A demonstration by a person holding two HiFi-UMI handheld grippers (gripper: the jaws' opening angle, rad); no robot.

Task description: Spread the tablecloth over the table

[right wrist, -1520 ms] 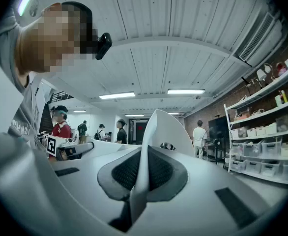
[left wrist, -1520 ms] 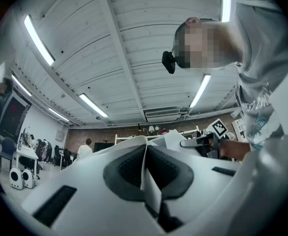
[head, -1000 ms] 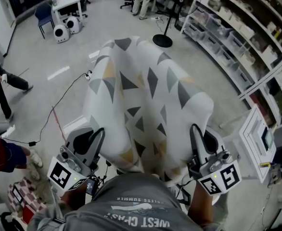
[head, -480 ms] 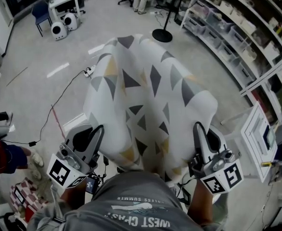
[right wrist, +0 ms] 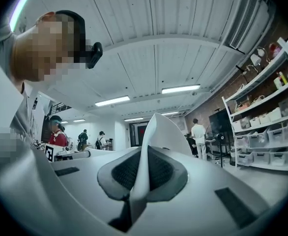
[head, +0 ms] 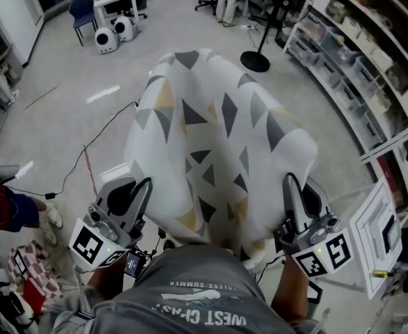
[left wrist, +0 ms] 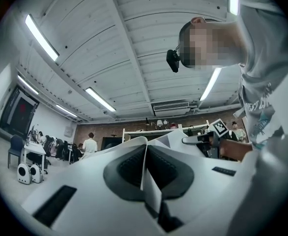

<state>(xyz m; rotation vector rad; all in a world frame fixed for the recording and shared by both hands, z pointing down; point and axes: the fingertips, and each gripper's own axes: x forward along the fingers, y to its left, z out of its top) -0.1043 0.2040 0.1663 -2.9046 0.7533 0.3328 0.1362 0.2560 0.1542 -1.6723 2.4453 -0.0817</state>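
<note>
The tablecloth (head: 218, 131), white with grey and yellow triangles, is the largest thing in the head view: it hangs in the air over the grey floor (head: 72, 82), ballooning forward and away from the person, its long axis running straight out from the two hands toward the far shelving (head: 371, 54). No table top can be made out; whatever lies under the cloth is hidden by it. The near edge is held at both ends, so neither hand is nearer to the cloth: the left gripper (head: 145, 186) has the near left corner and the right gripper (head: 287, 183) the near right corner, well apart, with the cloth sagging between them. The coming move, as I judge it, turns on the cloth lying wholly ahead of the jaws, ready to be carried forward and lowered. Only the gripper views show the grip itself: in the left gripper view the jaws are closed tight on a thin fold, and the right gripper view shows the same.
</note>
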